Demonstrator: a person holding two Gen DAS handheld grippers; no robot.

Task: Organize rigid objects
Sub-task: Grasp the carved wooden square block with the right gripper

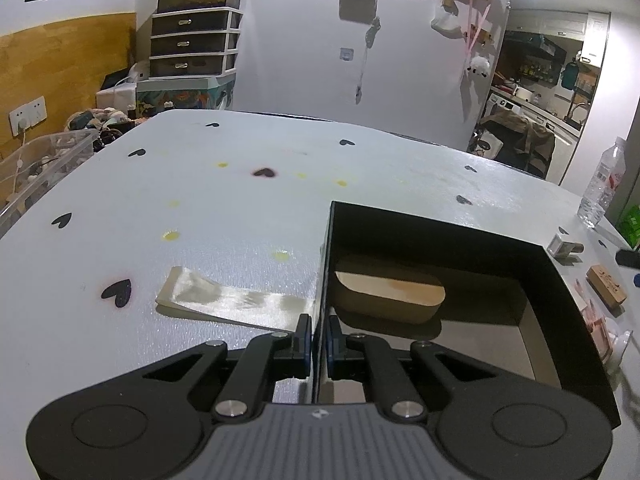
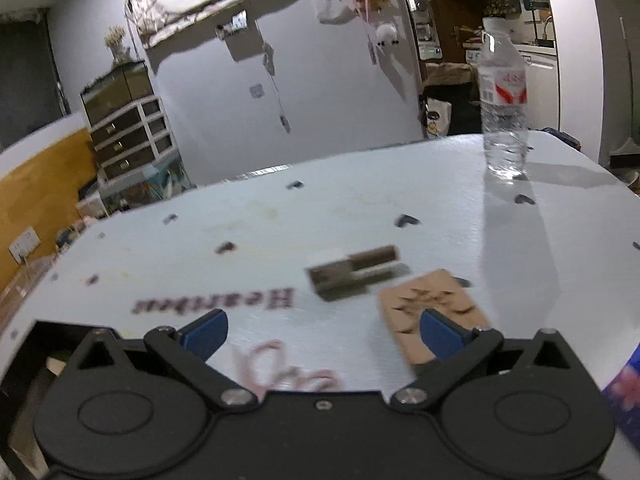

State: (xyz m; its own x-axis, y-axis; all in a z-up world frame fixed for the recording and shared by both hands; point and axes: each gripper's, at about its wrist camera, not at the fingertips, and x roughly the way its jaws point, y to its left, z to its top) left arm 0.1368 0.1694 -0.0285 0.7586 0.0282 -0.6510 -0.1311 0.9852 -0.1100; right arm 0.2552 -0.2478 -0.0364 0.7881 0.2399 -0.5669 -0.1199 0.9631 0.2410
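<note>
Clamped tight on the near wall of the black box [image 1: 440, 224], the left gripper [image 1: 319, 338] has its fingers pinched together on that thin edge, steadying the box on the white table [image 1: 240, 208]. Inside sits one wooden oval piece [image 1: 390, 296] already, while a flat pale card [image 1: 228, 300] lies on the table just outside that wall. Over on the right, the right gripper [image 2: 324, 332] hangs with fingers wide apart and nothing between them, low above a wooden stamp block [image 2: 420, 296], one blue finger right over it; a small metal clip [image 2: 352, 270] lies just beyond, and a water bottle [image 2: 502, 108] stands well back. Looks like the picking step: next it needs to straddle that block squarely, close, and carry it left into the held box.
</note>
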